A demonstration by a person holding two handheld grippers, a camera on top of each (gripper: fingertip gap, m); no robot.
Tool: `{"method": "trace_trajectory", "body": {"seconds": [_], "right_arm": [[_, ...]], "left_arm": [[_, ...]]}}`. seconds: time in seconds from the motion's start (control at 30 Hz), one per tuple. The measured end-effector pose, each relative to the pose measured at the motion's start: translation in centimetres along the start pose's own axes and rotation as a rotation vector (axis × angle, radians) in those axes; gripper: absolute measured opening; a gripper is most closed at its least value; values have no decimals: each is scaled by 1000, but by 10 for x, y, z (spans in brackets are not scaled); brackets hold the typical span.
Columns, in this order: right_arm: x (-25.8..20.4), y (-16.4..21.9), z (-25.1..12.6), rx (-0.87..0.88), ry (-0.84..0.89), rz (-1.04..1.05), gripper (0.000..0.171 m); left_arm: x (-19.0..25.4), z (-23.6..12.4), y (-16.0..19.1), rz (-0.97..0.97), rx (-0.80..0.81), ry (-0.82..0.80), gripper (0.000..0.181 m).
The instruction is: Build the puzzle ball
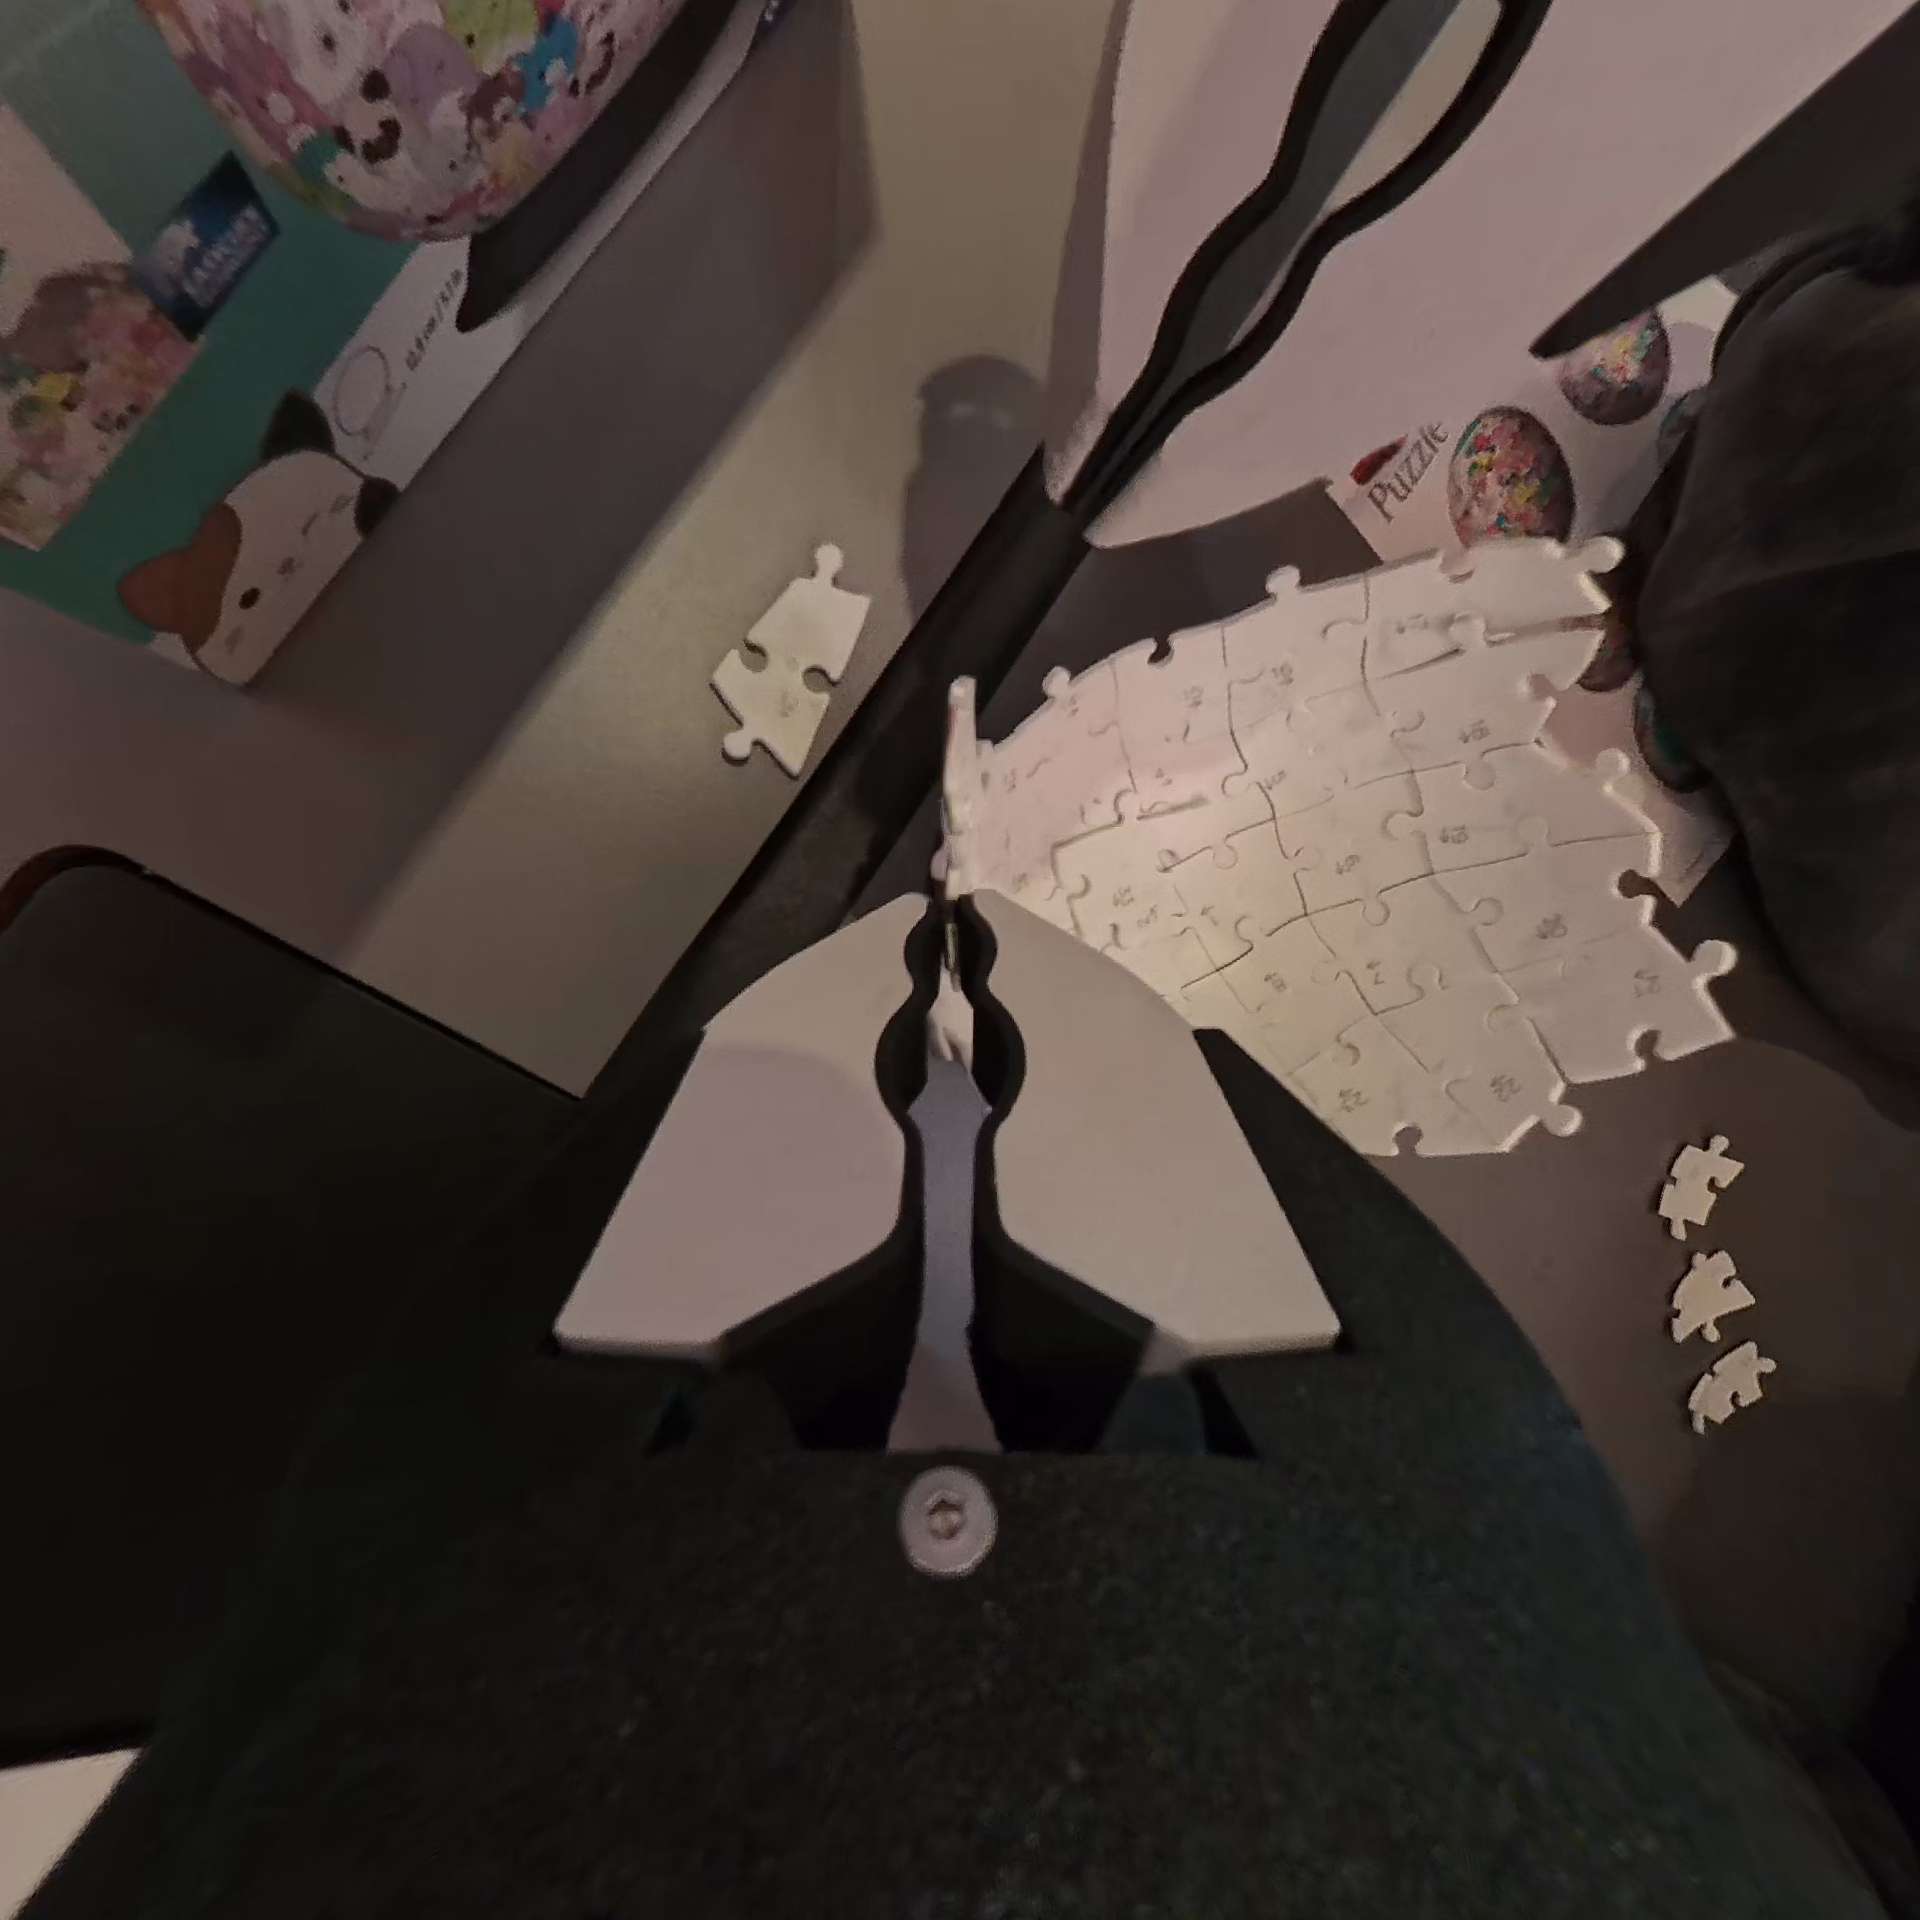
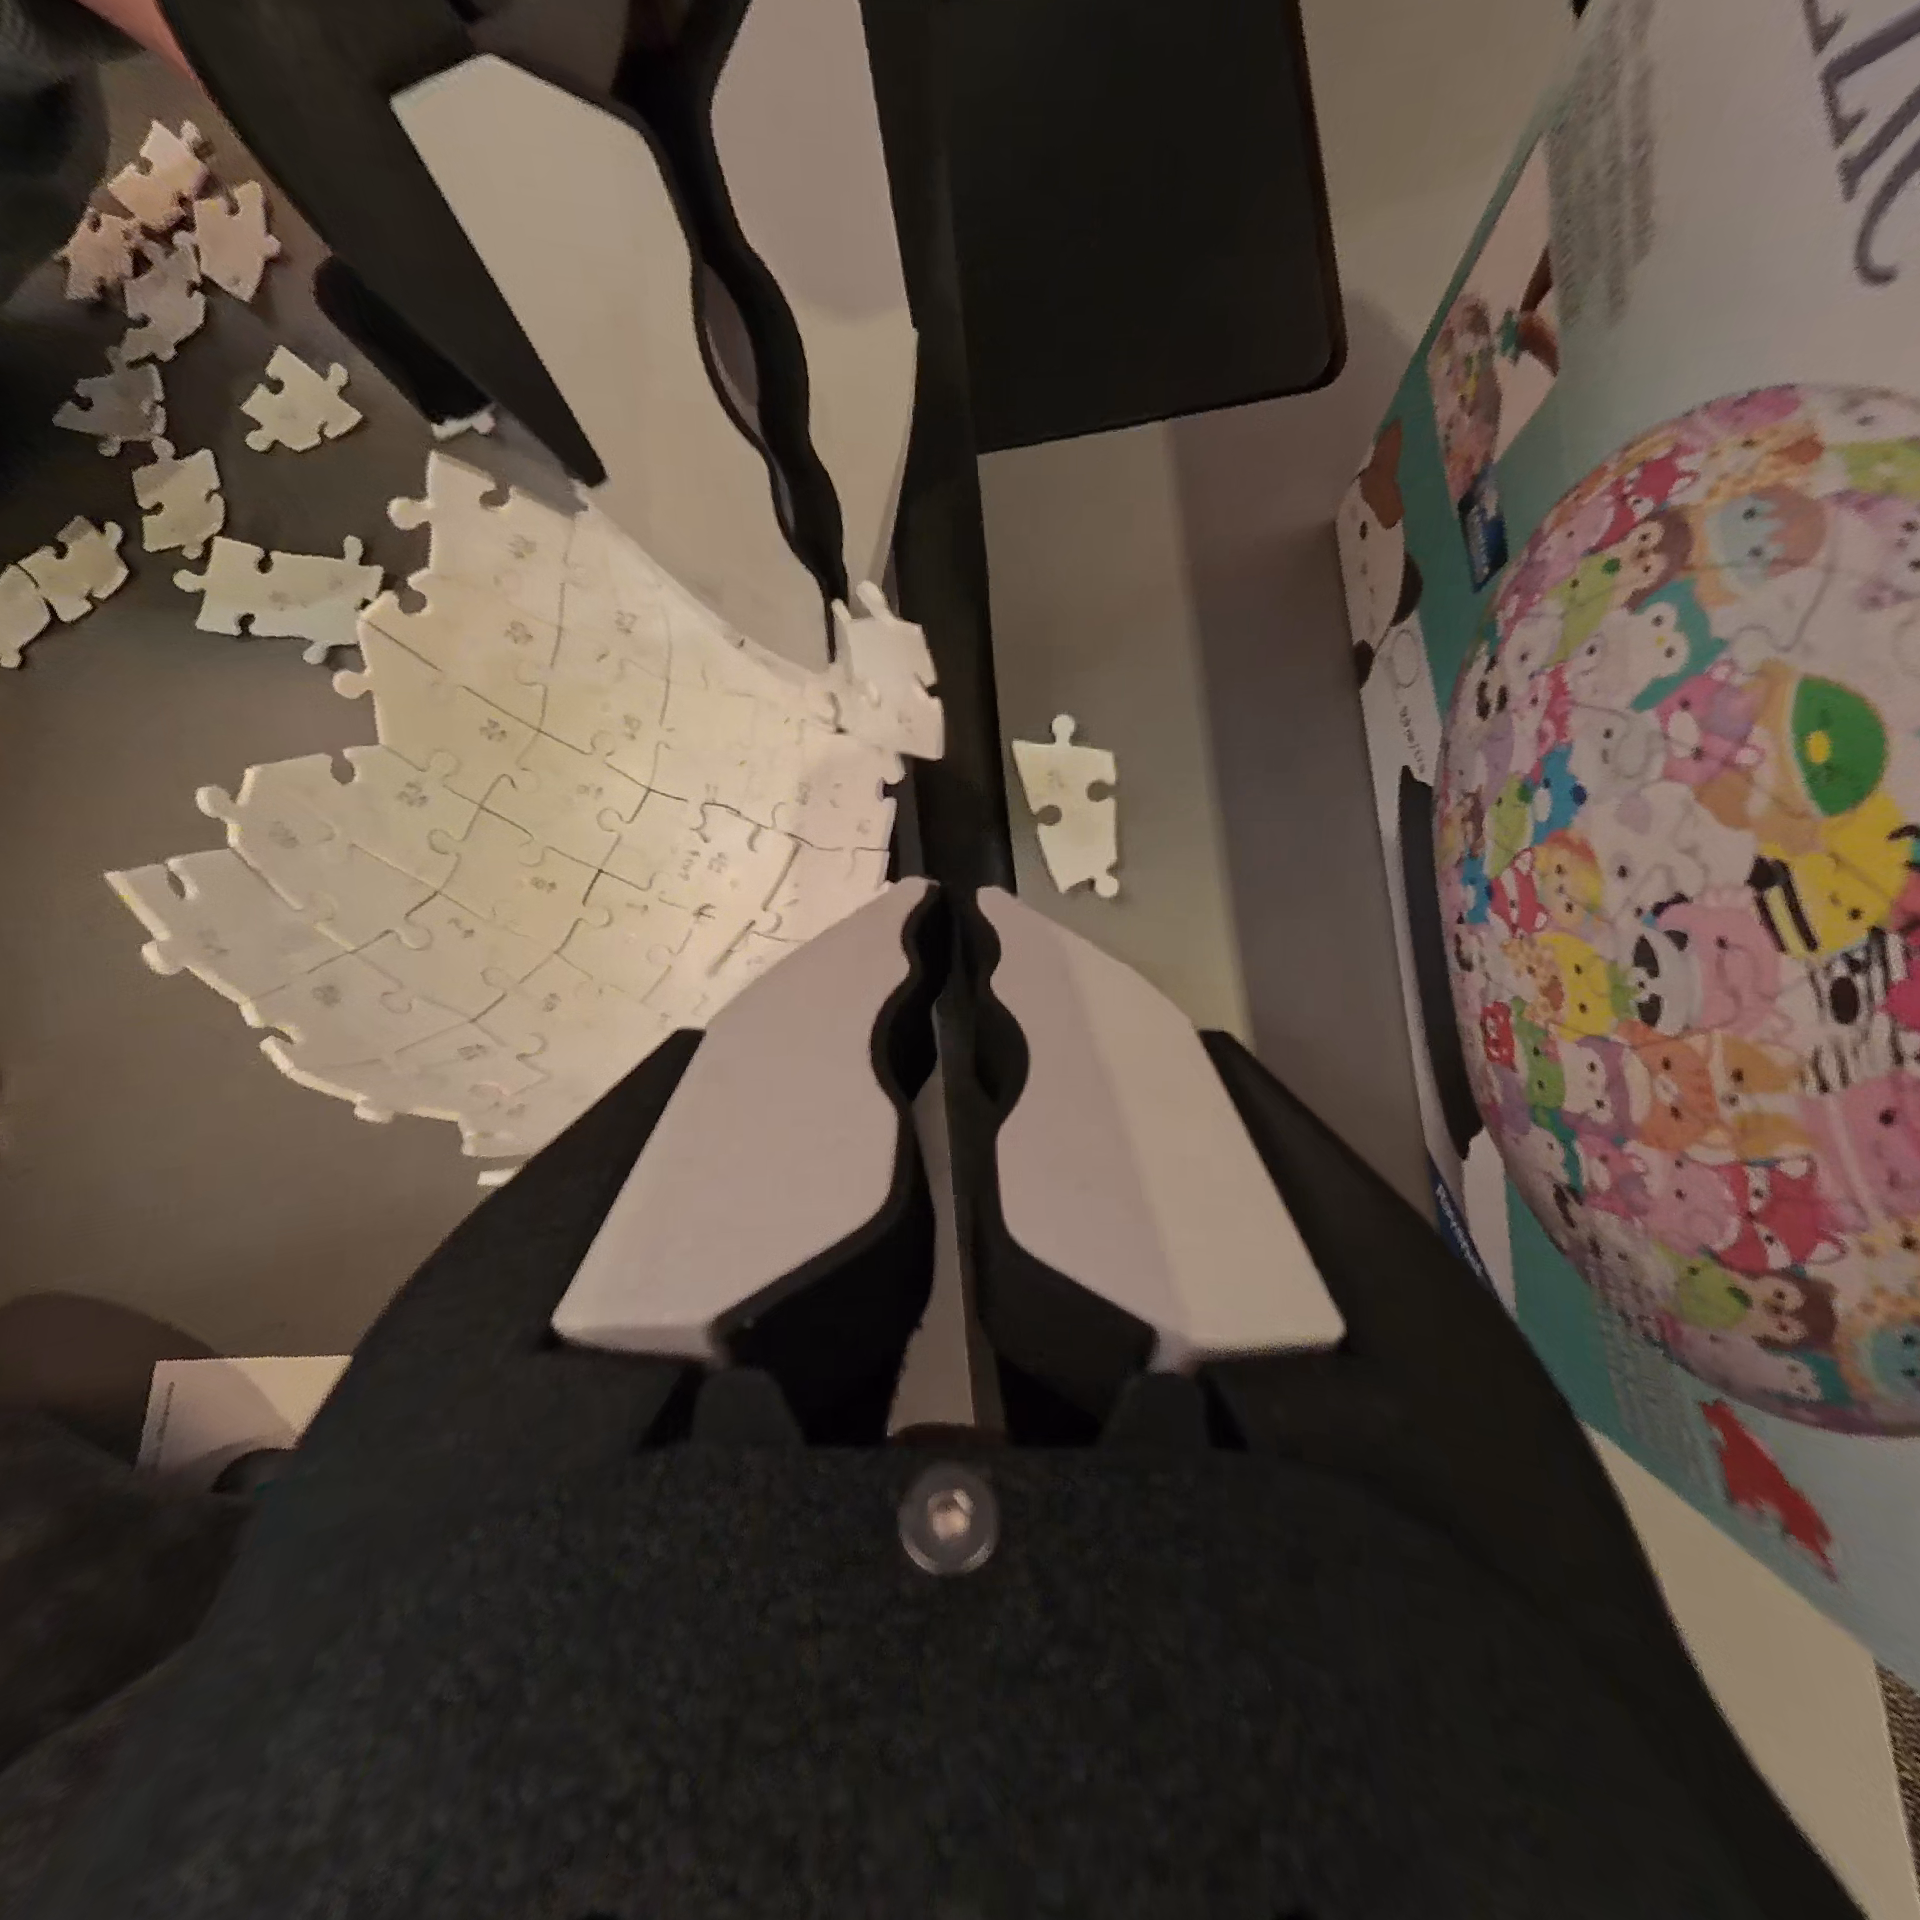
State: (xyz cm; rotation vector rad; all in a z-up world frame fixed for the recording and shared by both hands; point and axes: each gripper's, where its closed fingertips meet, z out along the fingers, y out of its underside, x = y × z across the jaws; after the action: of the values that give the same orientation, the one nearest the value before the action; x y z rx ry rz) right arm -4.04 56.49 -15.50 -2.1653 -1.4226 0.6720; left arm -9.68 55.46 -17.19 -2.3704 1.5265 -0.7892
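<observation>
At the shell's (image 1: 1330, 862) rim, left gripper (image 1: 951, 914) jaws pinching its edge piece (image 2: 888, 675), right gripper (image 2: 951, 904) jaws clenched empty.

Puzzle shell (image 2: 540, 831) white, dark seam lines; loose pieces (image 2: 177, 488) beside it white; box (image 2: 1704, 935) teal, multicolour cartoon-animal ball print

Dim, warm light; wide-angle bending and soft blur at edges, glare brightest on the curved puzzle shell (image 1: 1351, 862)

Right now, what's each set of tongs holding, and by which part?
Left tongs pinch a piece at the curved puzzle shell's edge. Right tongs are shut; whether they grip anything cannot be told.
</observation>
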Motion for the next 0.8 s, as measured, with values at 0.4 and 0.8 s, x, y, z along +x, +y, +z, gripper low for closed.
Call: {"method": "trace_trajectory", "body": {"seconds": [0.4, 0.8], "right_arm": [[-33, -62, -64, 339, -11, -39, 39], [-128, -80, -73, 383, -139, -59, 3]], "left_arm": [[44, -67, -40, 49, 265, 90, 2], [127, -97, -16, 74, 259, 128, 2]]}}
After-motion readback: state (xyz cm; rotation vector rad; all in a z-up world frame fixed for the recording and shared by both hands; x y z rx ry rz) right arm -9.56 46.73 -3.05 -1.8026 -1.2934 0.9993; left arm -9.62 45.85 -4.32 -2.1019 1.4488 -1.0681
